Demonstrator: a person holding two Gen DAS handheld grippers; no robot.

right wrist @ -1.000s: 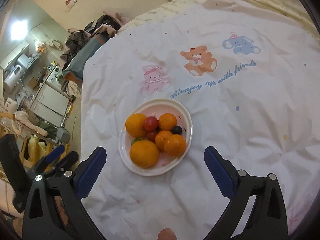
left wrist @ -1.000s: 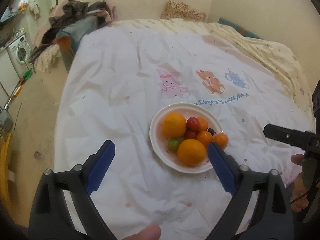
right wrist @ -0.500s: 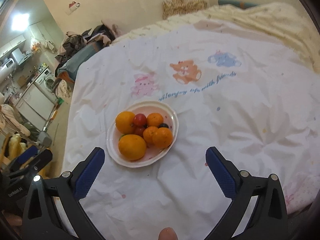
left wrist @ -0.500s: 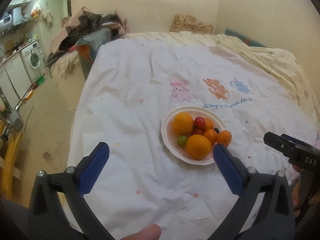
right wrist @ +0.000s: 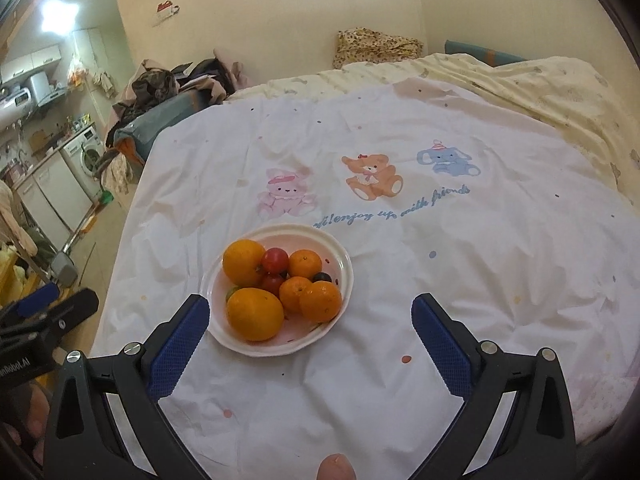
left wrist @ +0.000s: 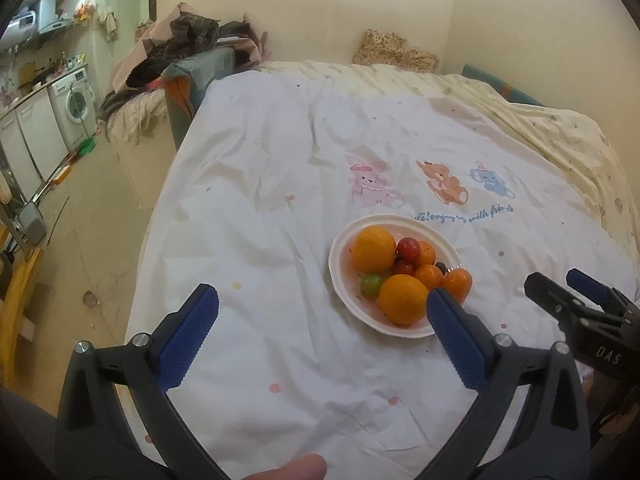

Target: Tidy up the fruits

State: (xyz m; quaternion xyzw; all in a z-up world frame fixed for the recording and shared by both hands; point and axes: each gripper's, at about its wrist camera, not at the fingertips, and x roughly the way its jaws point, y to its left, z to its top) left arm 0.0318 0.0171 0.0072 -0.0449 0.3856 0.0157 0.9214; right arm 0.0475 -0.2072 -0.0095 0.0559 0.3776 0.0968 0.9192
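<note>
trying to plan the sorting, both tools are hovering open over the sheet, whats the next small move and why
Probably bring the right tool down and forward onto the near big orange. All the fruit is piled in the white plate, this orange sits at the plate's near edge on top of the pile, and both tools are open and empty. The left tool has just finished opening with nothing between its pads.

The white sheet [right wrist: 460, 240] carries blue cursive lettering under its printed animals; in the right wrist view it reads roughly "enjoy up with friends", its first letters cut off by the plate rim. The body of the right gripper [left wrist: 600, 354], seen from the left wrist, bears "DAS". The left gripper [right wrist: 16, 364], seen from the right wrist, shows a cut-off label ending "Robot.AI".
</note>
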